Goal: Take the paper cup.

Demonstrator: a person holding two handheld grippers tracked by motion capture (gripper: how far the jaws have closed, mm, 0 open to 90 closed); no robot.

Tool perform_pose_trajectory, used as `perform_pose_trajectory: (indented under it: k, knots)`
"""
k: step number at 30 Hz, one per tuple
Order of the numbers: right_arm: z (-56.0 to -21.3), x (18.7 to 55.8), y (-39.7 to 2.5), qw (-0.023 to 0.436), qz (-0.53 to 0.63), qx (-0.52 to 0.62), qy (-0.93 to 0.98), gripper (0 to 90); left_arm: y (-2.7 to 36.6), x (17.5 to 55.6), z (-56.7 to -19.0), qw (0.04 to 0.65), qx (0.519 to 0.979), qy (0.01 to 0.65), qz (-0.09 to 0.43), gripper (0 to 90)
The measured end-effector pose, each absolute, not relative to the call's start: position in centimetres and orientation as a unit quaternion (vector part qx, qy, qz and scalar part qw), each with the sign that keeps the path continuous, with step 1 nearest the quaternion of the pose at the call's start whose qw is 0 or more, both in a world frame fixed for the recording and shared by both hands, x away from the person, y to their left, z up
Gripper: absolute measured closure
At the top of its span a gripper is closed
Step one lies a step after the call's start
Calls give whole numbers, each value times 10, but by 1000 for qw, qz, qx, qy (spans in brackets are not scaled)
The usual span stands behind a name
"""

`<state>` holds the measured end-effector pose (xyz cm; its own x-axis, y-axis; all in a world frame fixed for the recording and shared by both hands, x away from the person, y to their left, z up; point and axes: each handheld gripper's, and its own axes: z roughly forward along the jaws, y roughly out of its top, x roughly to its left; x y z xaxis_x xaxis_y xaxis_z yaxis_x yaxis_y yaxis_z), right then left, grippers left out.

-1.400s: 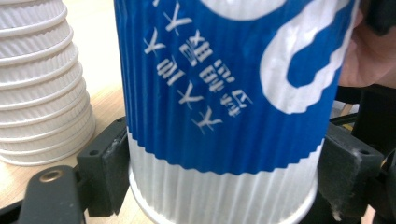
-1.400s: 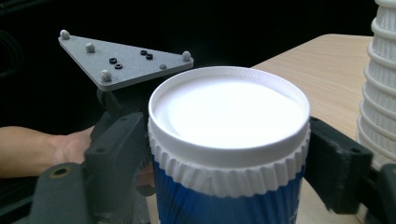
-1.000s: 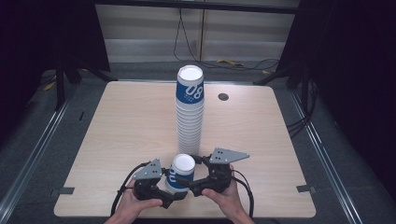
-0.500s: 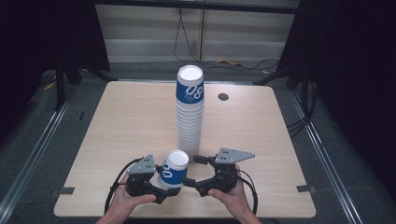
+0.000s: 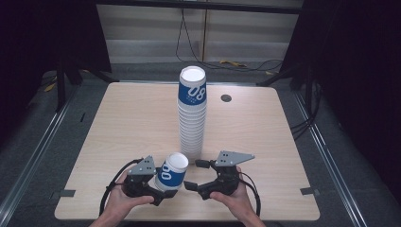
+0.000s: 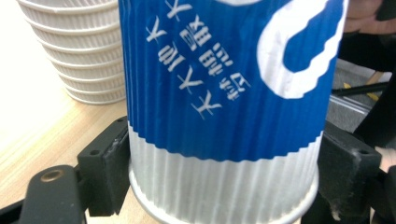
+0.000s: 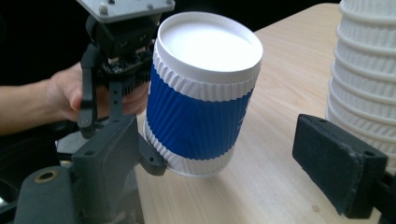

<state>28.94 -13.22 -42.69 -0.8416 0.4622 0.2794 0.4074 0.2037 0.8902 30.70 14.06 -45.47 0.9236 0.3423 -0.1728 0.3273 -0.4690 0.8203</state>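
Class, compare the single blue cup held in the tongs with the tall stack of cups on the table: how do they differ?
The single cup is tilted and clamped in the left tongs; the stack of cups stands upright, free of both tongs. The single cup is one alone; the stack holds many nested cups. Both share ribbed white walls and a blue printed band.

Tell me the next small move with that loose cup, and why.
Probably swing the left gripper toward the tall stack and tip the blue cup level. Its jaws already pinch the cup's base on both sides, the cup is tilted and off the table, and the right gripper stands open beside it, apart from it.
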Motion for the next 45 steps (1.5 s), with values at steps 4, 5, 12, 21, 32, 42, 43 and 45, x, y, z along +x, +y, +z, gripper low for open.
perform_pose_trajectory:
  k: [4, 5, 12, 21, 32, 42, 43, 45]
  knots:
    - [-428, 290, -130, 24, 557, 275, 783, 147, 141, 307, -452, 459, 868, 191, 10, 177]
    - [-428, 290, -130, 22, 554, 274, 786, 149, 141, 306, -451, 457, 869, 189, 12, 178]
    - [-431, 291, -127, 17, 534, 268, 802, 160, 140, 305, -449, 424, 888, 177, 24, 183]
    - [-432, 297, -123, 11, 496, 251, 831, 147, 137, 306, -447, 411, 896, 167, 17, 186]
    - [-434, 299, -122, 13, 455, 225, 861, 146, 134, 303, -452, 366, 920, 139, 26, 190]
    - [-436, 299, -113, 8, 406, 201, 891, 145, 125, 300, -457, 336, 934, 117, 25, 190]
    - [-435, 299, -112, 8, 401, 196, 895, 144, 125, 300, -456, 336, 934, 116, 25, 190]
    - [-433, 301, -111, 10, 395, 194, 898, 144, 124, 300, -456, 334, 936, 111, 22, 190]
